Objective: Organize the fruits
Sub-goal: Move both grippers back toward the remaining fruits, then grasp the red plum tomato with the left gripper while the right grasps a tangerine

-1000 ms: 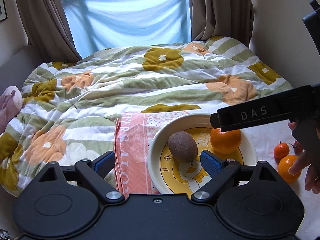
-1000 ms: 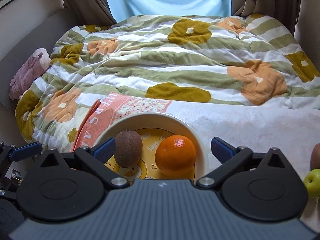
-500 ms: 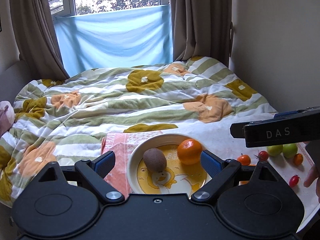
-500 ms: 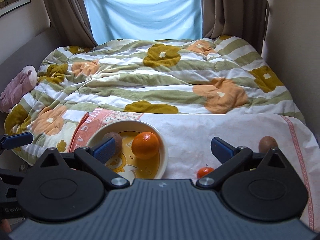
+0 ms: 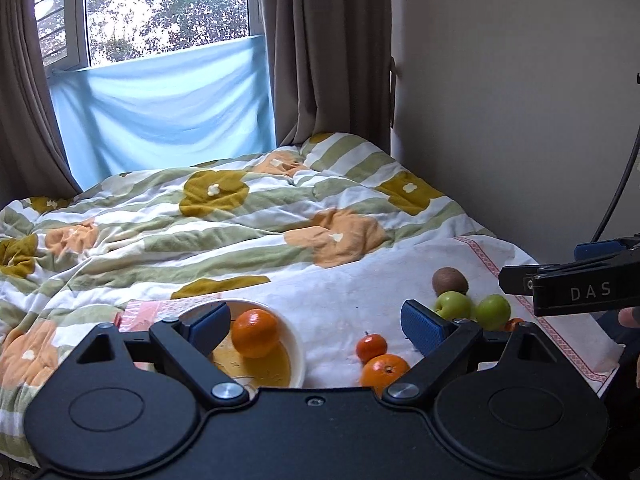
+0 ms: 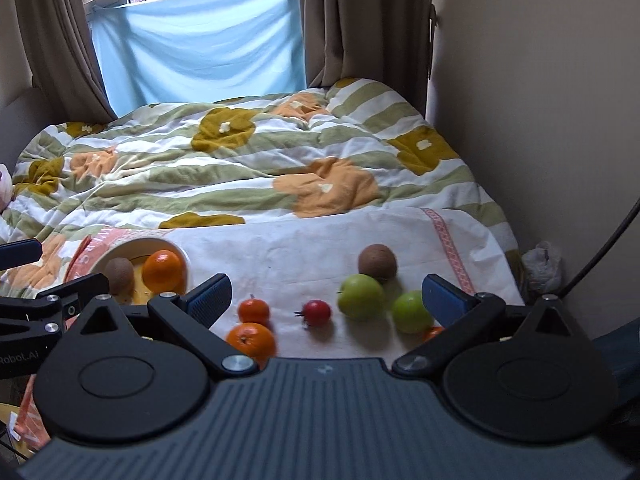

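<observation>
A white bowl (image 6: 181, 254) with a yellow inside sits on the cloth at the left and holds an orange (image 6: 164, 271) and a kiwi (image 6: 119, 274). The bowl (image 5: 294, 344) and its orange (image 5: 255, 332) also show in the left wrist view. Loose on the white cloth lie a kiwi (image 6: 377, 261), two green apples (image 6: 360, 297) (image 6: 412, 312), a red cherry tomato (image 6: 317, 312), a small orange tomato (image 6: 253, 311) and an orange (image 6: 251, 339). My left gripper (image 5: 316, 326) is open and empty, back from the bowl. My right gripper (image 6: 326, 296) is open and empty, back from the loose fruit.
A white cloth (image 6: 304, 248) with pink borders covers the near end of a bed with a flowered quilt (image 6: 240, 160). A wall (image 6: 540, 100) runs along the right. Curtains and a window with a blue sheet (image 6: 200, 52) stand at the far end. A black cable (image 5: 616, 188) hangs at right.
Both grippers have pulled back and up from the bowl and swung right. The loose fruit on the right of the cloth has come into view. Both stay open.
</observation>
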The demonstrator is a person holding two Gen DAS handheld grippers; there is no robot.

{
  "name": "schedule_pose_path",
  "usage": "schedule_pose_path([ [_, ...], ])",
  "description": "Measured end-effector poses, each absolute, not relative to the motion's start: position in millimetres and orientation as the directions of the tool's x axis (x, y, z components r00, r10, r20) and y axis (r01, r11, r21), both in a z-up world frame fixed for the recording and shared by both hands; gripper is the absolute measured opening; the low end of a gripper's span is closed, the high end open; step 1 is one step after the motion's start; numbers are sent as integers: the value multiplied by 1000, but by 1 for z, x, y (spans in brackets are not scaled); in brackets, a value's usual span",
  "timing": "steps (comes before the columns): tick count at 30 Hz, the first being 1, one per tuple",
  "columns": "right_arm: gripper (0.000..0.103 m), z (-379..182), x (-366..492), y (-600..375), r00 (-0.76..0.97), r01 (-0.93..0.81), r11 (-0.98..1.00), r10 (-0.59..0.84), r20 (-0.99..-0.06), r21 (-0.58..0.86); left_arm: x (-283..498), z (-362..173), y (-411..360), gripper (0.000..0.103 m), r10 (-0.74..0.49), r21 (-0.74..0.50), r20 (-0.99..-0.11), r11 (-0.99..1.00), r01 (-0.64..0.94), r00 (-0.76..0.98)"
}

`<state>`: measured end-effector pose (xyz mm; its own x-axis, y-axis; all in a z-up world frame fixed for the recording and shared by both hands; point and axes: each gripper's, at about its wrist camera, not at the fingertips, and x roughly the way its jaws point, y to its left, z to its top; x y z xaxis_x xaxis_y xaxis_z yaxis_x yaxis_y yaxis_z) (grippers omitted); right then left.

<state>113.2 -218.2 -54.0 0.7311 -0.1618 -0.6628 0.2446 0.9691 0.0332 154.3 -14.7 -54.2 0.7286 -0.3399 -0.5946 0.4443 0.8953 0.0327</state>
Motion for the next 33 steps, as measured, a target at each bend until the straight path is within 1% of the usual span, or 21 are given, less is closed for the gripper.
schedule_pose_path([
  [5, 103, -65, 101, -271, 723, 221, 974, -135, -678, 43, 145, -67, -58, 94, -348, 29, -617, 886, 462, 706],
  [10, 103, -85, 98, -316, 725, 168, 984, -89, -683, 50, 142, -89, -94, 94, -370, -8, -641, 879, 476, 672],
  [13, 103, -107, 101, -337, 724, 130, 990, -55, -687, 58, 136, -111, -116, 94, -412, -24, -648, 851, 524, 640],
  [18, 103, -152, 111, -360, 704, 61, 997, -3, -710, 56, 131, -157, -149, 91, -495, -29, -691, 748, 663, 527],
  [22, 103, -184, 116, -367, 683, 47, 997, 8, -730, 55, 131, -189, -169, 86, -516, -10, -721, 674, 738, 462],
  [23, 101, -191, 117, -368, 680, 44, 997, 14, -733, 60, 132, -195, -172, 85, -519, -6, -727, 659, 752, 449],
  [27, 97, -214, 122, -373, 677, 31, 996, 40, -735, 83, 135, -218, -186, 73, -524, 15, -752, 593, 805, 400],
  [33, 94, -228, 121, -373, 688, 9, 994, 70, -723, 105, 135, -234, -199, 64, -533, 42, -763, 523, 852, 365],
])
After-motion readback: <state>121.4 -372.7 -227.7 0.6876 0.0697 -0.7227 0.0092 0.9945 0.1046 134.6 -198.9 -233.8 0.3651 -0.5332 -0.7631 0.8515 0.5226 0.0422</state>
